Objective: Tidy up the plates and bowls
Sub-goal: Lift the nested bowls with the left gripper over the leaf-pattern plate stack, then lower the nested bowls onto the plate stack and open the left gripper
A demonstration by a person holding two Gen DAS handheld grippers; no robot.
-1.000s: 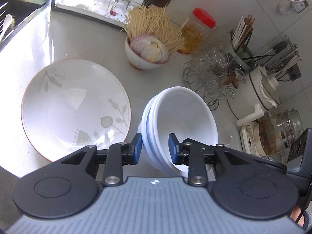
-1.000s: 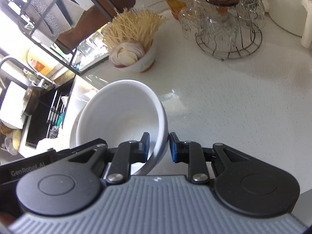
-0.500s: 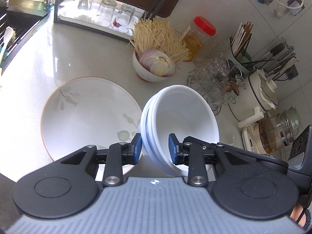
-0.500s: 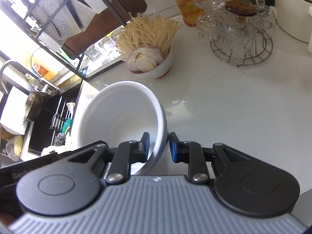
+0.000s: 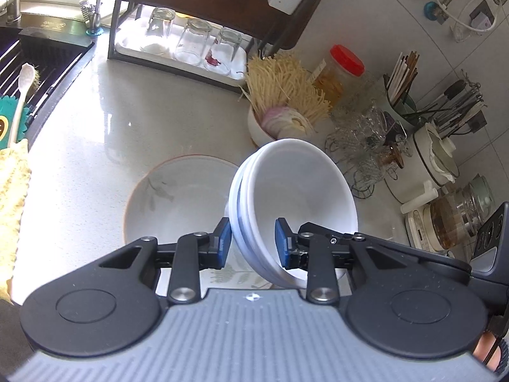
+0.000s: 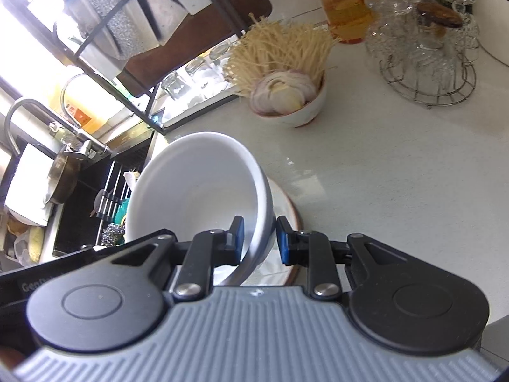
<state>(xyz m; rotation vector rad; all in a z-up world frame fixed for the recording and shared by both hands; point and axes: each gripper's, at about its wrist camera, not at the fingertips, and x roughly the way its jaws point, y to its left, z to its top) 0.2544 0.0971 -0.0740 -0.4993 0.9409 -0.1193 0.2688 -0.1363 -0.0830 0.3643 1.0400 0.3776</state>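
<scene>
Just beyond stacked bowls [image 5: 296,197] (tilted), bare counter [image 5: 133,127].

Surface: I see a pale, glossy stone countertop [image 5: 105,133]; it runs up to a dark sink [image 5: 38,60] at its left edge
Near me: a floral plate [image 5: 171,197] with a thin red-brown rim lies flat on it
Behind the plate: a white bowl of noodles and sliced onion [image 5: 280,117]
Back left: a dark metal rack [image 5: 178,31]; upturned glasses [image 5: 191,44] stand on its tray
Back right: a red-lidded jar [image 5: 340,76]; a wire stand of glass cups [image 5: 366,146]; a white pot [image 5: 429,162]
</scene>
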